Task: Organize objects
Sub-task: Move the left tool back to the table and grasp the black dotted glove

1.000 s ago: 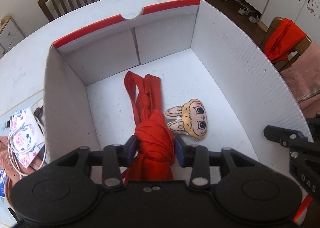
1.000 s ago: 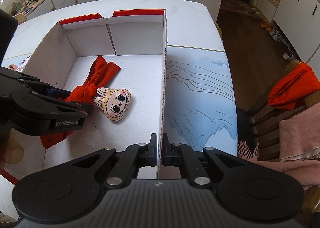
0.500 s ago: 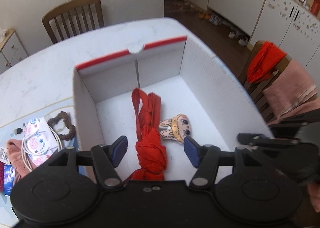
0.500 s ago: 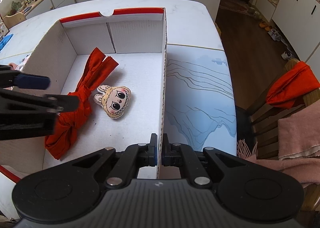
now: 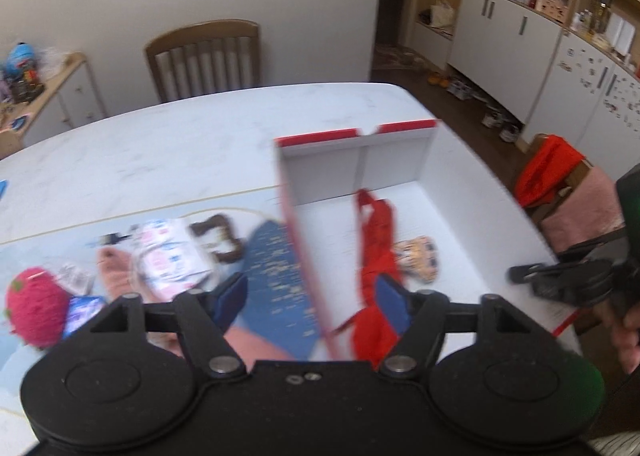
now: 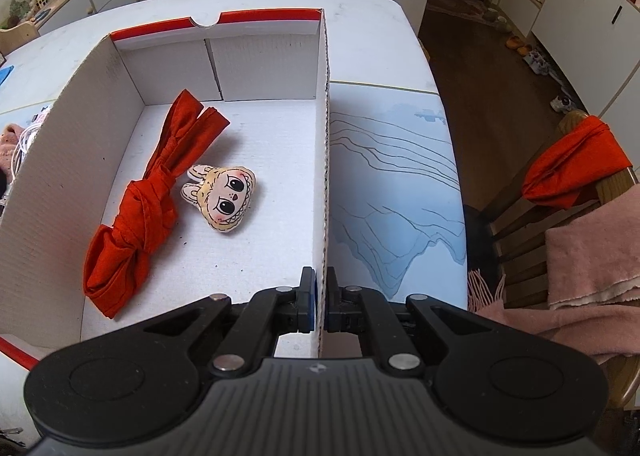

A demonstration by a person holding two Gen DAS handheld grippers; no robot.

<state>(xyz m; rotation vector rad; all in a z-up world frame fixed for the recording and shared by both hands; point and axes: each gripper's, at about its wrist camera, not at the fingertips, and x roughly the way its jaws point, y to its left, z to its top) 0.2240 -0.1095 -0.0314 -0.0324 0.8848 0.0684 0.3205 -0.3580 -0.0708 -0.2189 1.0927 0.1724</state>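
A white cardboard box [image 6: 52,160] with a red rim stands on the table. On its floor lie a knotted red cloth [image 6: 136,212] and a small bunny-eared plush face [image 6: 224,196]. My right gripper [image 6: 320,296] is shut on the top edge of the box's right wall. In the blurred left wrist view my left gripper [image 5: 311,296] hangs above the box's left wall [image 5: 304,256]. Its jaws are opening and hold nothing; the red cloth [image 5: 374,256] and plush [image 5: 418,258] lie below and beyond them.
Left of the box lie a patterned pouch with a white cable [image 5: 168,256], a brown scrunchie [image 5: 218,236], a blue cloth [image 5: 276,268] and a red knitted item [image 5: 34,308]. A blue mountain-print mat [image 6: 392,184] lies to the right. A chair [image 6: 572,164] holds red and pink cloths.
My left gripper let go of the red cloth, opened wider, rose and drew back to the left over the box wall, leaving the right wrist view. The right gripper kept still.
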